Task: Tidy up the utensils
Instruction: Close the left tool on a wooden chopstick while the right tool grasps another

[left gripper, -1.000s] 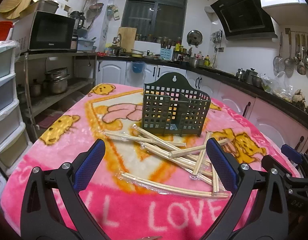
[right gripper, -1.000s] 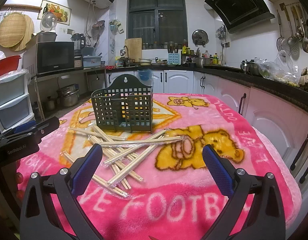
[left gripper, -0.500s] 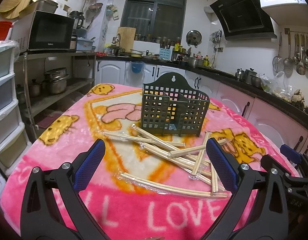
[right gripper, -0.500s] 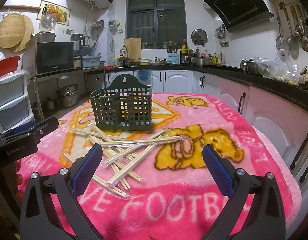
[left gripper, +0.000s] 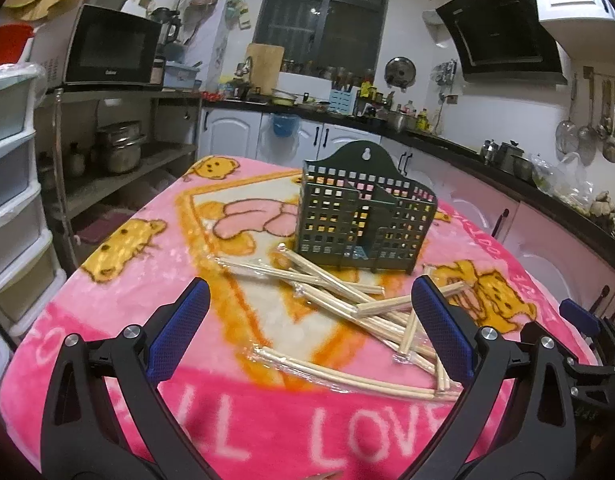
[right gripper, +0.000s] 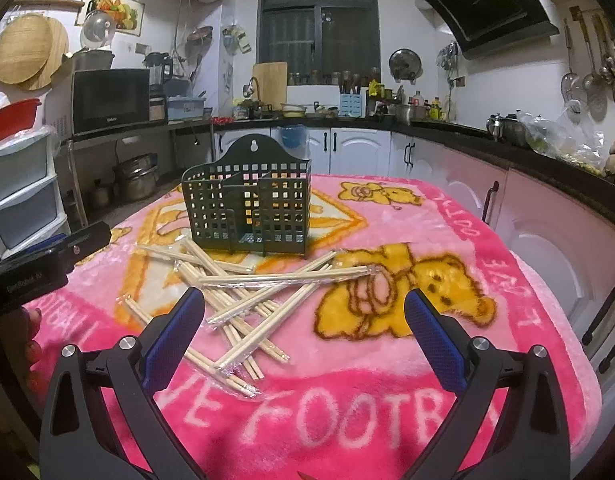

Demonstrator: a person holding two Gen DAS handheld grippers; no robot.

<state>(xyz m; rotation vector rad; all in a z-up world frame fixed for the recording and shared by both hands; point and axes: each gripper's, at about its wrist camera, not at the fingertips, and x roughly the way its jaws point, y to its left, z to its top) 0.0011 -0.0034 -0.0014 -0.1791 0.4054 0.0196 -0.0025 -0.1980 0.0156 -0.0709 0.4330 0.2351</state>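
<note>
A dark green slotted utensil holder stands upright on the pink blanket, also in the right wrist view. Several plastic-wrapped pairs of wooden chopsticks lie scattered in front of it, and show in the right wrist view. My left gripper is open and empty, held above the near side of the pile. My right gripper is open and empty, just short of the pile. The right gripper's body shows at the left view's right edge; the left gripper's body shows at the right view's left edge.
The table is covered by a pink bear-print blanket. White plastic drawers stand to the left, a metal shelf with pots and a microwave behind them. Kitchen counters and cabinets run along the back and right.
Both grippers stay open and nearly still. The left view has shifted slightly, with the holder and chopsticks a touch closer.
</note>
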